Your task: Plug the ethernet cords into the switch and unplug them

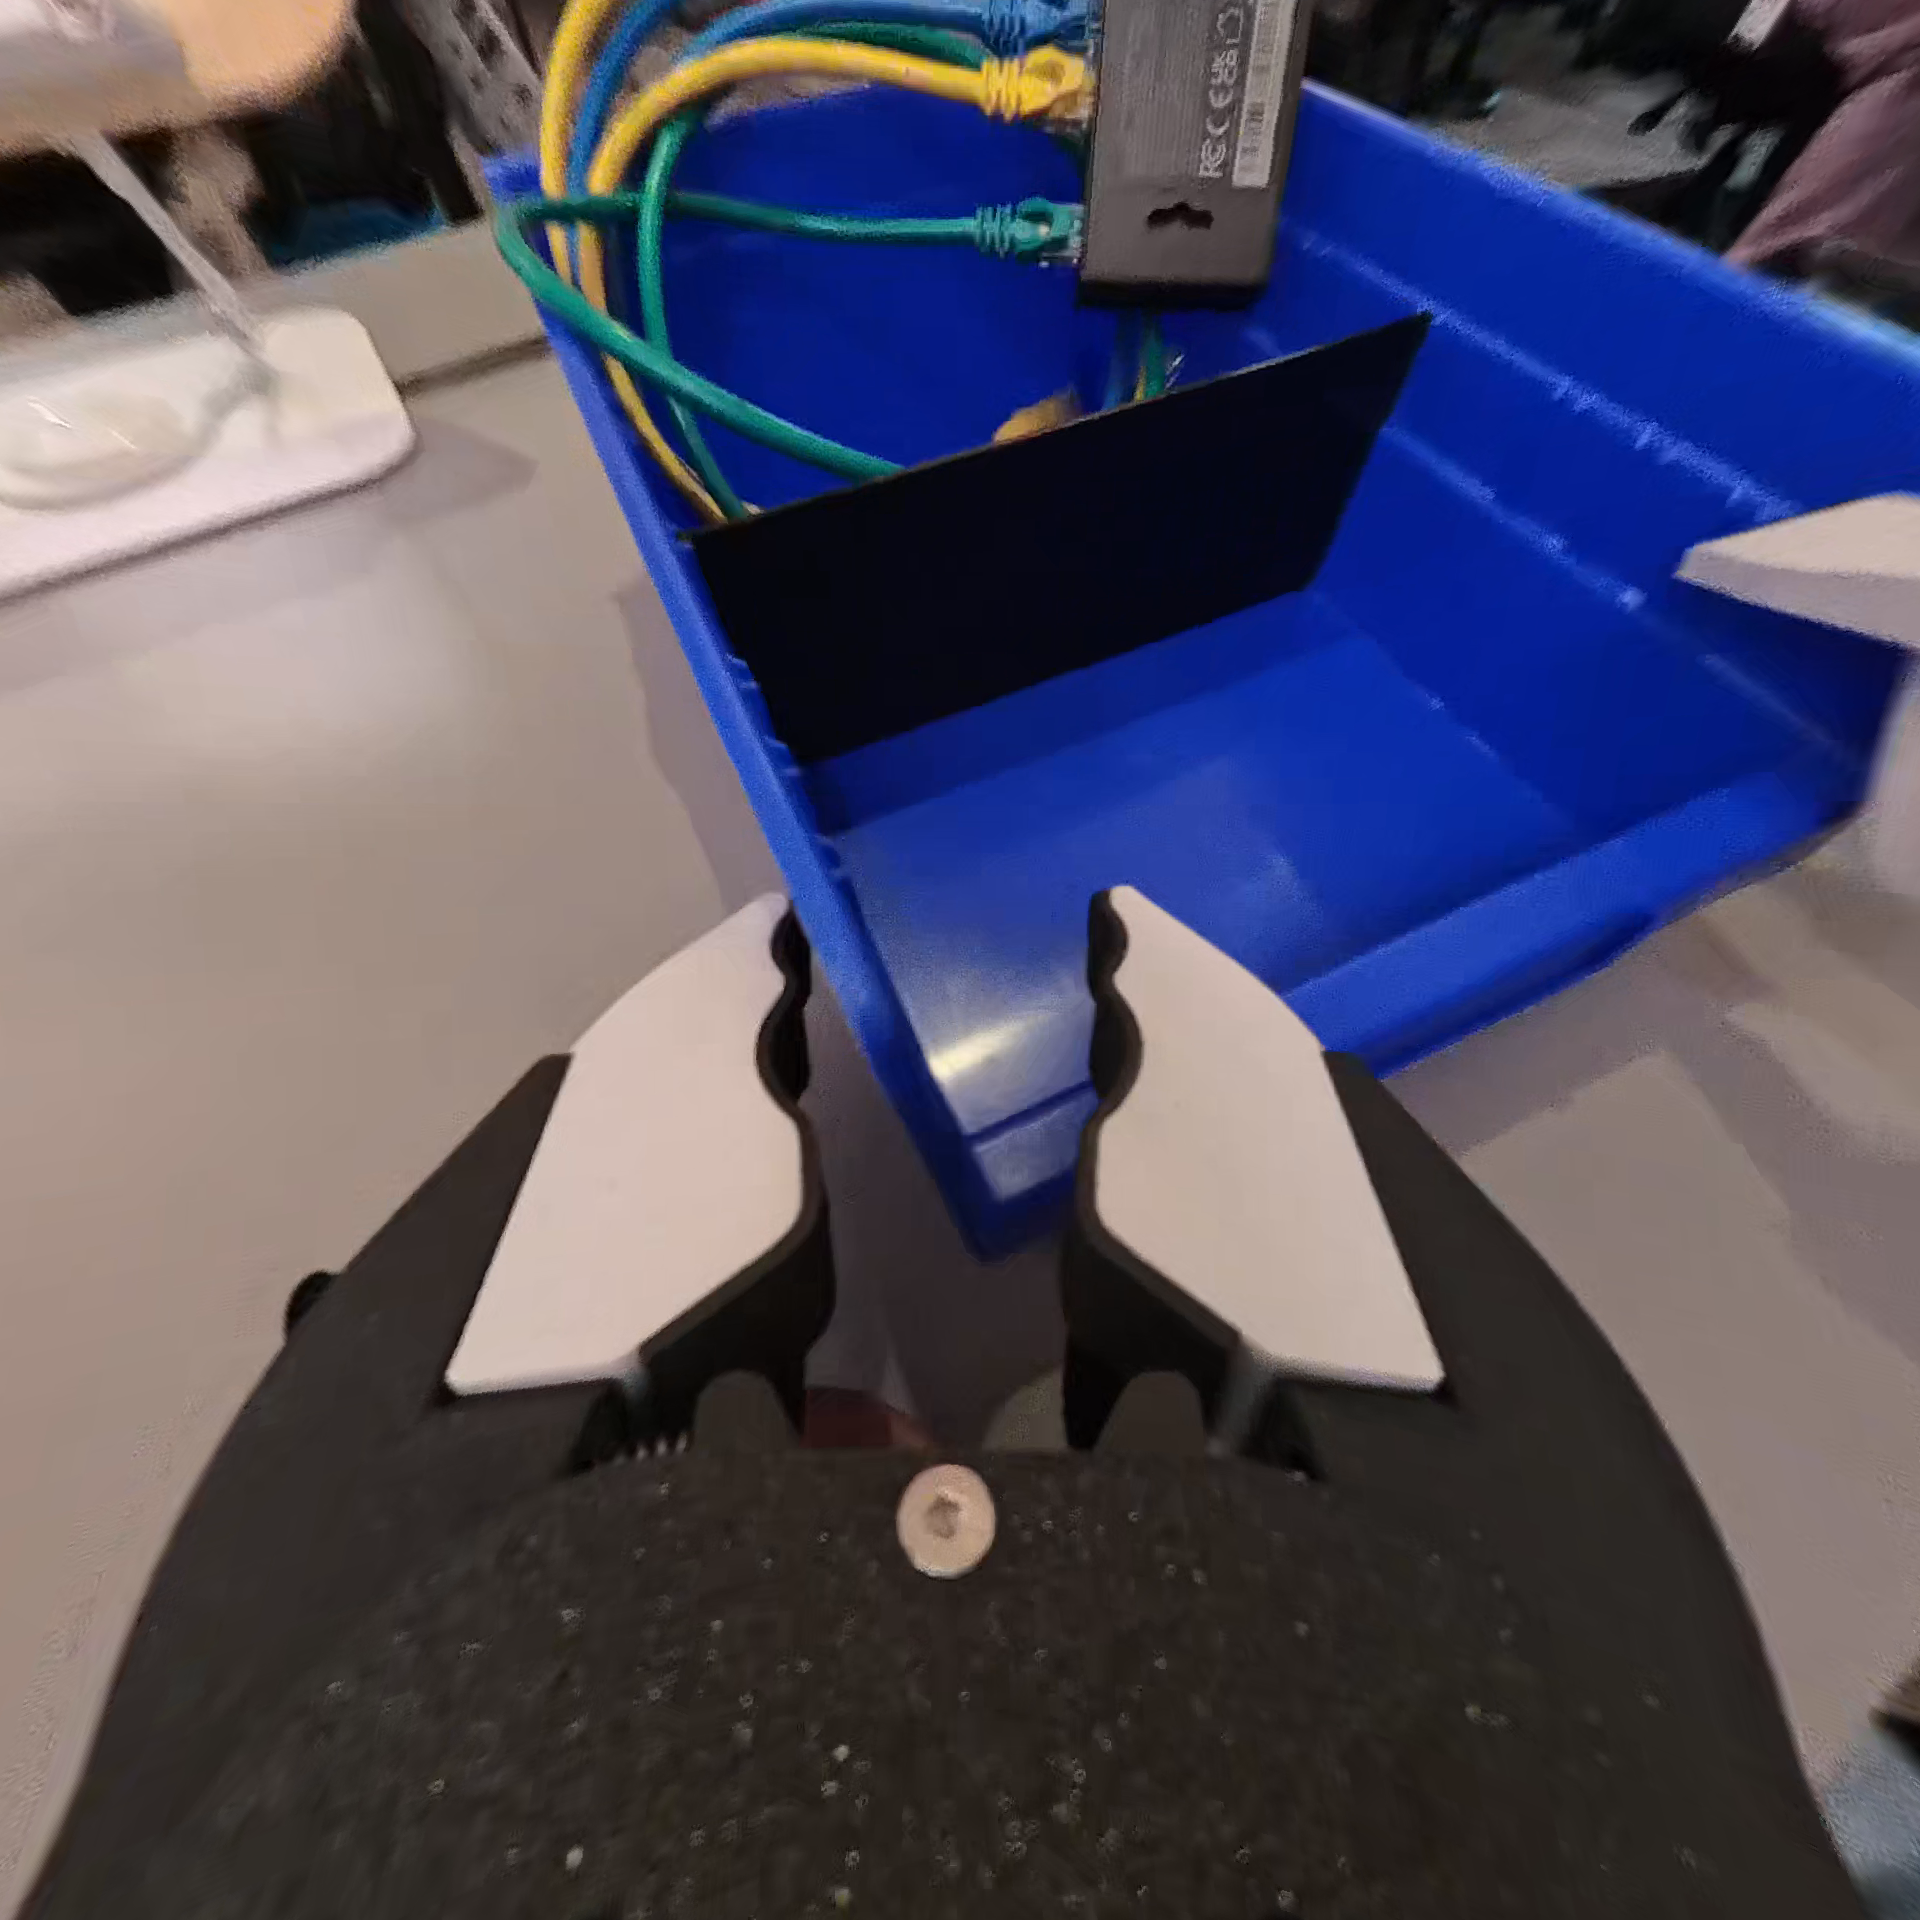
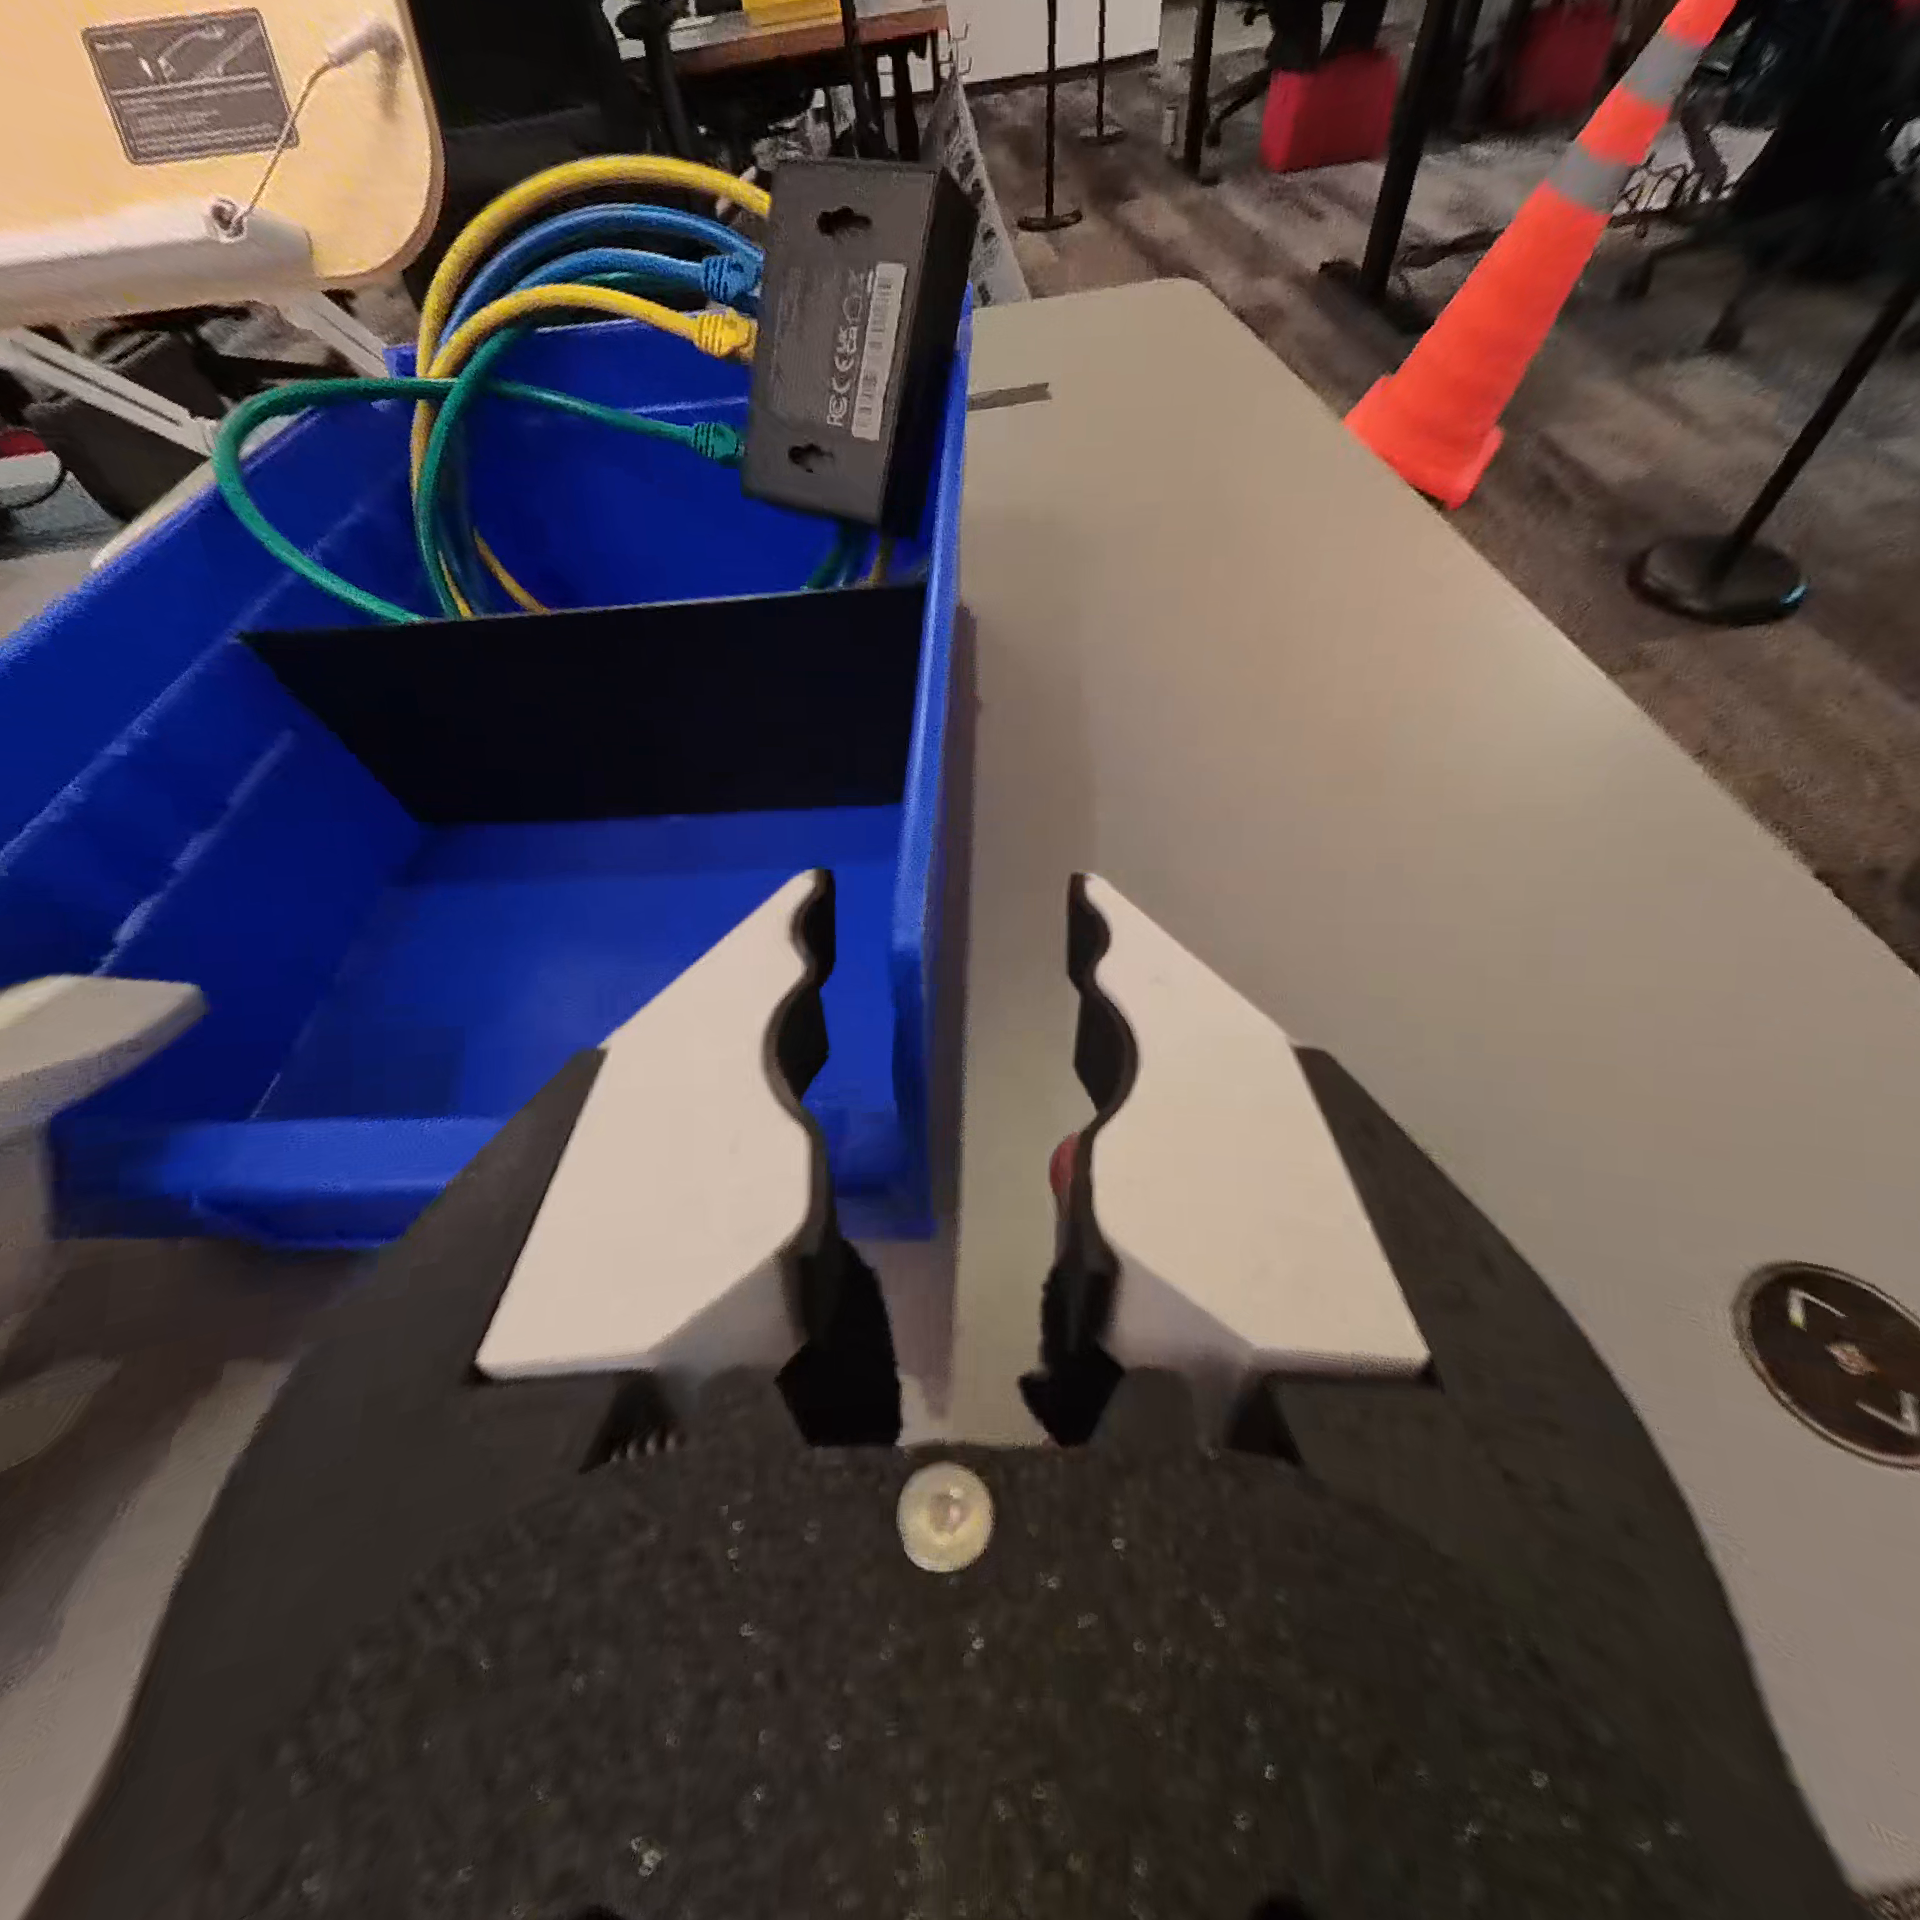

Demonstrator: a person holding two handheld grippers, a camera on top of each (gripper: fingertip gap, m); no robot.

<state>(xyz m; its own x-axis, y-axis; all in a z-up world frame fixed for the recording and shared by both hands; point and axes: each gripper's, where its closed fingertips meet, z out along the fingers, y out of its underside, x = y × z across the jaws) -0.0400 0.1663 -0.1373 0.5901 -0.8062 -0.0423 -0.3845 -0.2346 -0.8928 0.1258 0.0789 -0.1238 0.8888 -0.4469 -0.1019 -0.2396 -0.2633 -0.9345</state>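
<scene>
Left claw [image 1: 945, 925], right claw [image 2: 948, 904] parted, empty, flanking bin [image 2: 312, 987].

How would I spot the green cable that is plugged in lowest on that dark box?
Find the blue bin on the grey table. Behind its black divider, a dark switch stands on end against the bin's wall. Several coloured plugs enter its side; the lowest green plug sits apart, below the yellow plug and blue plug.
</scene>
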